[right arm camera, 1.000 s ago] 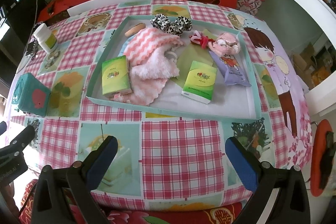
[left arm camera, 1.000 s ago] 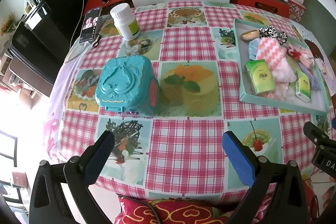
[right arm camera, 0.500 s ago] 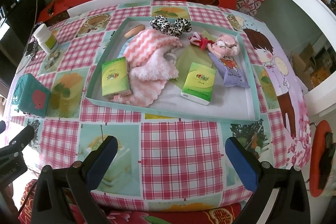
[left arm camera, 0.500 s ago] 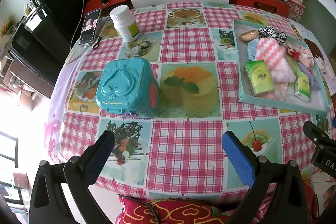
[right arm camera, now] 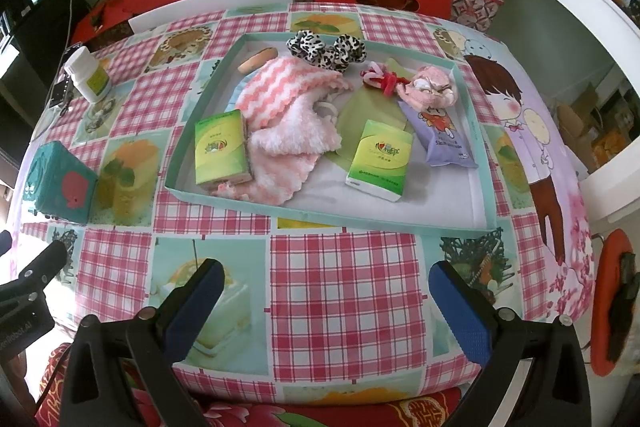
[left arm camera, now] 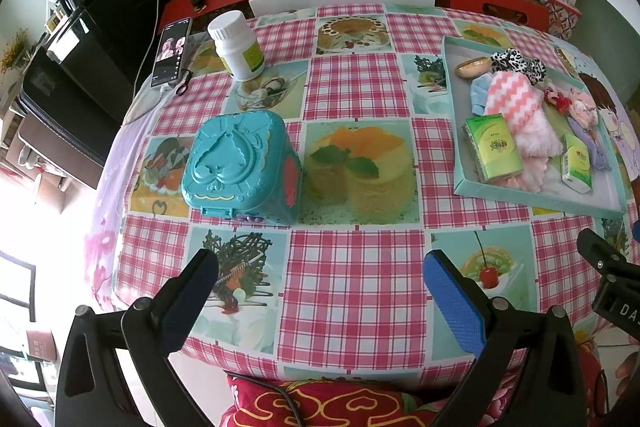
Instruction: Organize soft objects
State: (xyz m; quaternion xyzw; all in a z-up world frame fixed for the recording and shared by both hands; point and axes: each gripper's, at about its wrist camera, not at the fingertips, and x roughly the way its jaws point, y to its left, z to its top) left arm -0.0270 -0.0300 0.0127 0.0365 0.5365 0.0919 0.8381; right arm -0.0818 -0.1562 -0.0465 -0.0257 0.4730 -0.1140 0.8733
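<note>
Soft goods sit bunched in the shallow teal tray (right arm camera: pixel 482 163), well ahead of your right gripper (right arm camera: pixel 324 281), whose jaws stand wide apart with nothing between them over bare checked tablecloth (right arm camera: pixel 340 283). Inside that tray you have a pink zigzag towel (right arm camera: pixel 288 107) in the middle, a green tissue pack (right arm camera: pixel 219 146) touching its left edge, a second tissue pack (right arm camera: pixel 380 159) to its right, a leopard-print scrunchie (right arm camera: pixel 326 50) at the far rim, and a pink plush (right arm camera: pixel 434 89) resting on a purple packet (right arm camera: pixel 444 139). Your left gripper (left arm camera: pixel 320 269) is likewise released and empty, hovering near the table's front edge; the teal box (left arm camera: pixel 240 167) lies ahead and slightly left of its jaws, and the tray lies far to their right. A white bottle (left arm camera: pixel 238 45) stands beyond the box.
</note>
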